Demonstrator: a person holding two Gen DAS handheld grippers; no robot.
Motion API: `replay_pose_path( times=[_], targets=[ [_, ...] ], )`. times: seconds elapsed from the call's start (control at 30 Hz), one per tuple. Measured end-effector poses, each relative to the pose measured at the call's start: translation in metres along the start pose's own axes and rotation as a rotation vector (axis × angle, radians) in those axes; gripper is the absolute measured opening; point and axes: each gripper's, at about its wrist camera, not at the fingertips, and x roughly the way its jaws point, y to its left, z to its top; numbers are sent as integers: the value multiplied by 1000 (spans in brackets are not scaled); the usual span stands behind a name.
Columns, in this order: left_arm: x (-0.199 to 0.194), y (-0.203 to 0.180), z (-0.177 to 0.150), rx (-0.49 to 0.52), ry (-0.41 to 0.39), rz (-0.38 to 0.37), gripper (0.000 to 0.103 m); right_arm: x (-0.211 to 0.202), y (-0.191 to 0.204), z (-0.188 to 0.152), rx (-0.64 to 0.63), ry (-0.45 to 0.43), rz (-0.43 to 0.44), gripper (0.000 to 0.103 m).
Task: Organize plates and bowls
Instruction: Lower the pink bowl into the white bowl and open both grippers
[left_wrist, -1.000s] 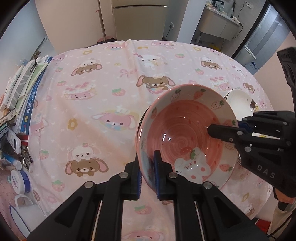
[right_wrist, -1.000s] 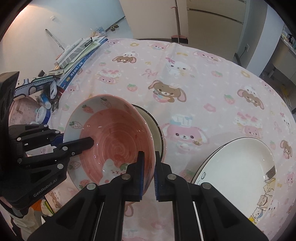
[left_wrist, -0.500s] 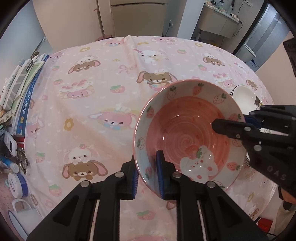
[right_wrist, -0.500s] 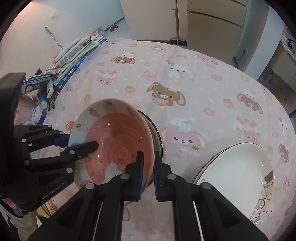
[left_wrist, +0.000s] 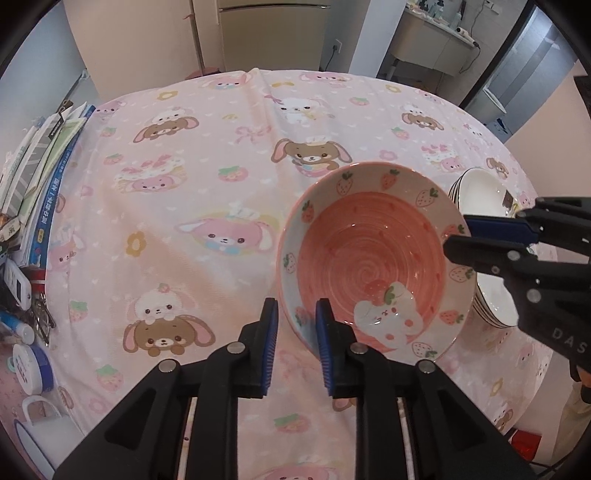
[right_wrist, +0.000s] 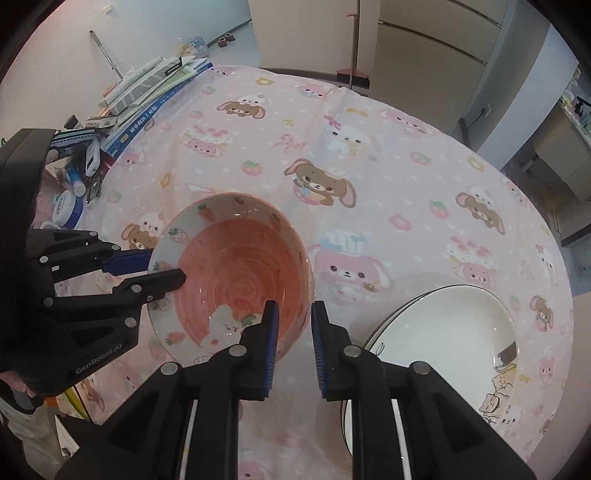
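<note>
Now both grippers' jaws, clamped a second ago, are opening off the pink bowl's (left_wrist: 373, 258) rim.

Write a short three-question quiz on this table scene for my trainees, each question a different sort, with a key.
1. True or false: the pink bowl has strawberries painted round its rim.
2. Multiple choice: in the right wrist view, what lies to the right of the bowl? A) a kettle B) a white plate C) a pan
3. Short answer: what lines the left edge of the tablecloth in the left wrist view?

Key
1. True.
2. B.
3. A row of books.

Note: the left gripper and right gripper are both opening, with the bowl's rim between the fingers of each.
</note>
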Motion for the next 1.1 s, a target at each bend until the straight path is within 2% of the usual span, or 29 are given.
replay_pose_path(
  times=[0.13, 0.2, 0.27, 0.33, 0.37, 0.4, 0.47, 0.5, 0.53, 0.57, 0.73, 0.8, 0.9, 1.0, 1.1],
  targets=[
    [-3, 0, -2, -7, -2, -12, 19, -2, -3, -5, 3, 11, 5, 18],
    [-12, 3, -3, -30, -28, -9, 19, -4, -8, -8, 20, 12, 22, 18],
    [-33, 0, -9, -39, -125, 68, 19, -11, -17, -12, 62, -2, 65, 18],
    [-55, -7, -17, -3, -225, 122, 23, -23, -23, -19, 106, -51, 104, 23],
    [-68, -12, -22, 13, -283, 142, 35, -34, -24, -25, 112, -99, 121, 26],
    [-79, -15, -27, 22, -333, 148, 58, -41, -23, -29, 101, -126, 117, 34],
    [-103, -23, -37, 24, -439, 118, 83, -60, -19, -39, 80, -199, 81, 46],
    [-111, -26, -41, 23, -471, 95, 86, -70, -17, -45, 72, -242, 55, 55],
    [-118, -29, -45, 23, -489, 74, 87, -80, -17, -52, 65, -281, 35, 61],
    [-124, -34, -48, 24, -501, 55, 88, -92, -17, -60, 65, -321, 29, 62],
    [-142, -52, -70, 21, -618, 10, 99, -126, -32, -90, 122, -379, 106, 64],
    [-149, -65, -80, 41, -671, 21, 101, -139, -36, -104, 131, -429, 53, 65],
    [-157, -76, -85, 81, -714, 28, 102, -152, -37, -112, 133, -494, -25, 76],
    [-165, -82, -86, 108, -749, 66, 103, -158, -42, -112, 149, -512, -3, 85],
    [-163, -74, -76, 79, -715, 109, 103, -152, -46, -104, 167, -491, 16, 87]
  ],
)
